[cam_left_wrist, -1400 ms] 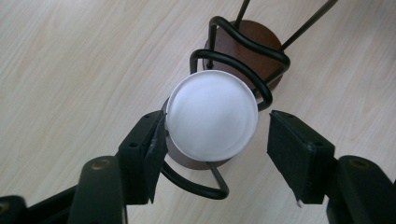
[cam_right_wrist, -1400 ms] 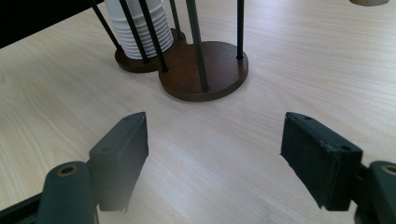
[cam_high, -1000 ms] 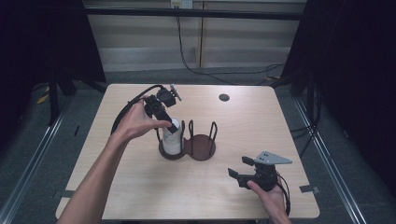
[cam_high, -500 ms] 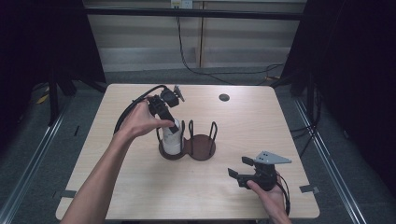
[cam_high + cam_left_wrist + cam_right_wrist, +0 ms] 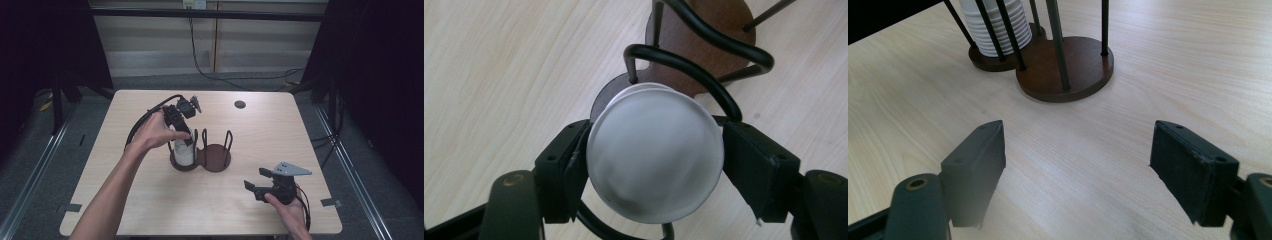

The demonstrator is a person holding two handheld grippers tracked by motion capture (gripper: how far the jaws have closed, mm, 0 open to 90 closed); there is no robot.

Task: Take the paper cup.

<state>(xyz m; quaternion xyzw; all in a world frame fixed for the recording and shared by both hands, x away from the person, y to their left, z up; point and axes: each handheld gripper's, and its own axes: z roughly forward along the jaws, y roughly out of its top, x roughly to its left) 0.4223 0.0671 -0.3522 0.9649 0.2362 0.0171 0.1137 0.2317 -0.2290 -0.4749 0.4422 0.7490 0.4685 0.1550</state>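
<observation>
- White paper cups stacked upside down (image 5: pixel 654 160) sit in the dark wooden two-ring holder (image 5: pixel 216 159), centre frame.
- Left gripper (image 5: pixel 651 165) brackets the stack; jaws have just been opening, barely touching it.
- Right gripper (image 5: pixel 1078 165), lower right, jaws spread, empty.

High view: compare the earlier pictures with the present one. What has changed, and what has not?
The left gripper sits over the stack of white cups in the holder; its jaws have just been opening, cups between them. Its hand barely shifted. The right gripper, open, kept its place on the table.
</observation>
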